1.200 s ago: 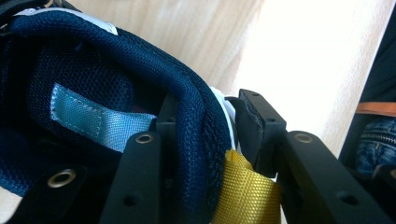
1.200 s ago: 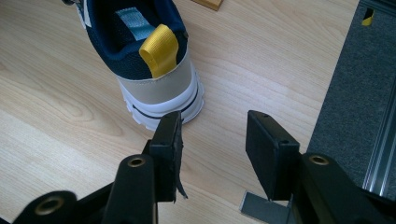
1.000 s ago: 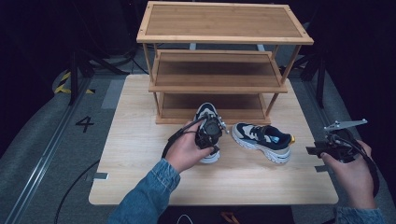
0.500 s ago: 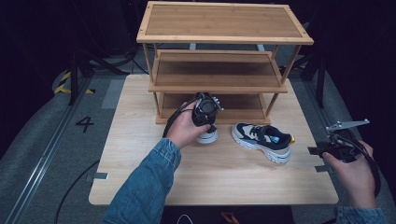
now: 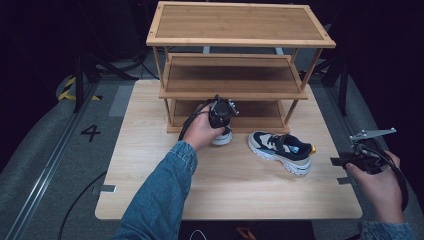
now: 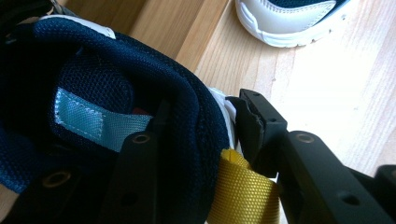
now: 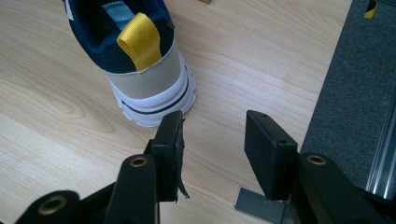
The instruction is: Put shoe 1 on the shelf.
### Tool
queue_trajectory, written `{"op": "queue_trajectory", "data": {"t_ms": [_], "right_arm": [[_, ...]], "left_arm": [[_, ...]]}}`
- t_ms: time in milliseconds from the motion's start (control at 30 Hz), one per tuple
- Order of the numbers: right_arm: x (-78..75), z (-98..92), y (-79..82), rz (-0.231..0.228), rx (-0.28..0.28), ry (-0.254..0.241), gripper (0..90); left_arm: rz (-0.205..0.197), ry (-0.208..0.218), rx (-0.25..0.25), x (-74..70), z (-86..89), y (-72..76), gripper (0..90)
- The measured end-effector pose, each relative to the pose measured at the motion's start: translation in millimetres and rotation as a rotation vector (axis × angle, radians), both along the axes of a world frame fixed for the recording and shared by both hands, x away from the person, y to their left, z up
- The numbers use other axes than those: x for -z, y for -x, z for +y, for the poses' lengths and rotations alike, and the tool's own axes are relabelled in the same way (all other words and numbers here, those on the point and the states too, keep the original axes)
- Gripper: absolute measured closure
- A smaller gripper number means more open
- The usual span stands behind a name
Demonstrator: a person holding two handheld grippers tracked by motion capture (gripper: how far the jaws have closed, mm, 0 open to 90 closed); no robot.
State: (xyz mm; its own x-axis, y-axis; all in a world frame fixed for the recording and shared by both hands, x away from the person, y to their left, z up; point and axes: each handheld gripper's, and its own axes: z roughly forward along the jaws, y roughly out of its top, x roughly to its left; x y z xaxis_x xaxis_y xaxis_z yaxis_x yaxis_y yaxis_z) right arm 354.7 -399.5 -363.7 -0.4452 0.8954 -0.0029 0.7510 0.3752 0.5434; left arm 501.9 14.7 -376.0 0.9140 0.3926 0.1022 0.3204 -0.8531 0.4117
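My left gripper (image 5: 220, 116) is shut on the heel collar of a navy and white sneaker (image 5: 222, 138), in front of the bottom shelf of the wooden rack (image 5: 240, 26). In the left gripper view one jaw is inside the sneaker (image 6: 140, 70) and the other outside its heel, beside the yellow pull tab (image 6: 243, 186); the left gripper (image 6: 205, 109) pinches the collar. The matching second sneaker (image 5: 281, 151) lies on the table to the right. My right gripper (image 5: 345, 161) stands open off the table's right edge. The right gripper (image 7: 215, 126) points at that sneaker's heel (image 7: 144, 79) with nothing between its jaws.
The rack has three wooden shelves and stands at the back of the light wooden table (image 5: 150, 190). Grey carpeted floor (image 7: 355, 70) with a metal rail lies right of the table. A metal bracket (image 7: 254, 200) sits at the table's right edge.
My left hand has carried the sneaker away from the person, up to the rack's bottom shelf. The right hand and the second sneaker have stayed put.
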Motion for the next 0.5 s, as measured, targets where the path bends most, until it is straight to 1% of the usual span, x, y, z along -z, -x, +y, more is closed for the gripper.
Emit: {"op": "queue_trajectory", "data": {"t_ms": [33,133,267,333,367,400,500], "right_arm": [[0.0,0.1,0.0,0.001,0.0,-0.001,58.9],[0.1,0.2,-0.1,0.001,-0.001,-0.001,59.1],[1.0,1.2,-0.5,0.004,-0.004,0.001,59.2],[1.3,1.8,-0.7,0.009,-0.006,0.003,59.2],[1.4,1.9,-0.8,0.008,-0.007,0.005,59.2],[1.3,2.1,-0.8,0.007,-0.008,0.005,59.3],[1.0,1.6,-0.7,0.003,-0.006,0.003,59.3]], "left_arm": [[0.004,0.0,-0.002,1.5,-0.6,-1.0,62.7],[-0.002,-0.005,0.005,4.7,-1.6,-4.0,62.3],[-0.005,-0.01,-0.005,9.1,-1.7,-8.5,62.1],[0.004,-0.013,-0.015,11.1,-2.2,-10.4,62.0],[0.004,-0.021,-0.011,11.4,-2.1,-12.0,61.8],[0.004,-0.014,-0.017,12.2,-2.1,-12.7,61.6],[0.007,-0.019,-0.022,14.5,-2.2,-14.5,60.5]]}}
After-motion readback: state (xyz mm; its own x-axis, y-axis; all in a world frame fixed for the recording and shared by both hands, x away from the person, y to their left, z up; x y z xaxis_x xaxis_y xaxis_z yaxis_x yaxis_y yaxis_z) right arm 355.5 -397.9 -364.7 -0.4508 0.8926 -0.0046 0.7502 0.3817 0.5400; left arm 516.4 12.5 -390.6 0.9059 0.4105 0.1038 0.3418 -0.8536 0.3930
